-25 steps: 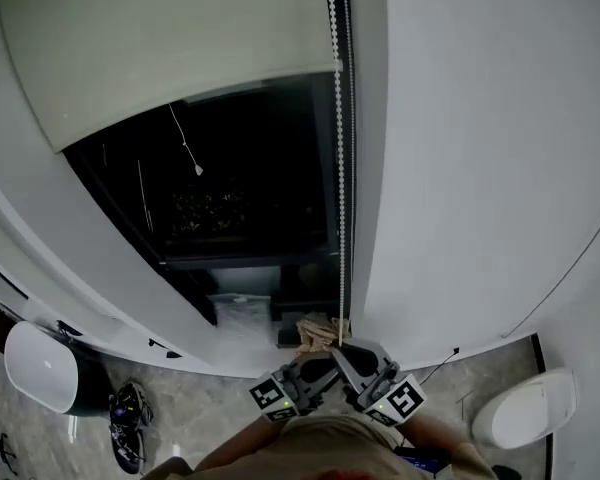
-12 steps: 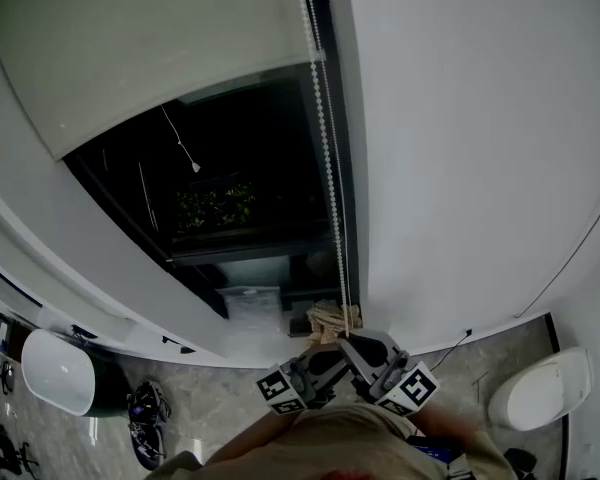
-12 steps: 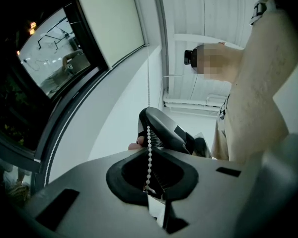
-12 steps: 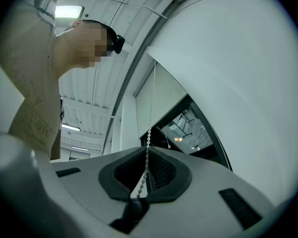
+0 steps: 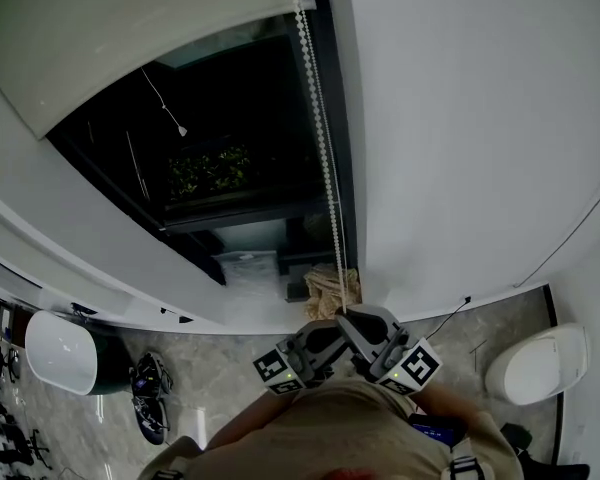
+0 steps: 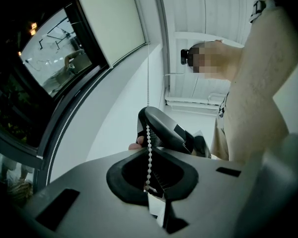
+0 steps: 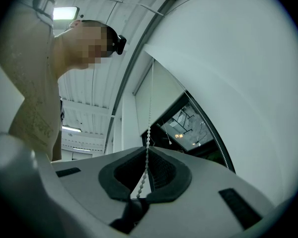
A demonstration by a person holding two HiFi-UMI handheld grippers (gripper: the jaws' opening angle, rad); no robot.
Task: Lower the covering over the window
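Top left: roller blind [image 5: 130, 28], over upper part of window [image 5: 220, 158]. Along window's right edge: bead chain [image 5: 318, 138], hanging between window and wall [image 5: 480, 118] on right. At chain's lower end: left tool [image 5: 325, 330] and right tool [image 5: 352, 318] side by side, chain pinched between jaws of each. Behind tools: person's torso [image 5: 330, 433]. On floor below window, just beyond tools: woven bundle [image 5: 332, 288].

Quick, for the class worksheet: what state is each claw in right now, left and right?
Left claw: closed, holding the bead chain.
Right claw: closed, holding the bead chain too.
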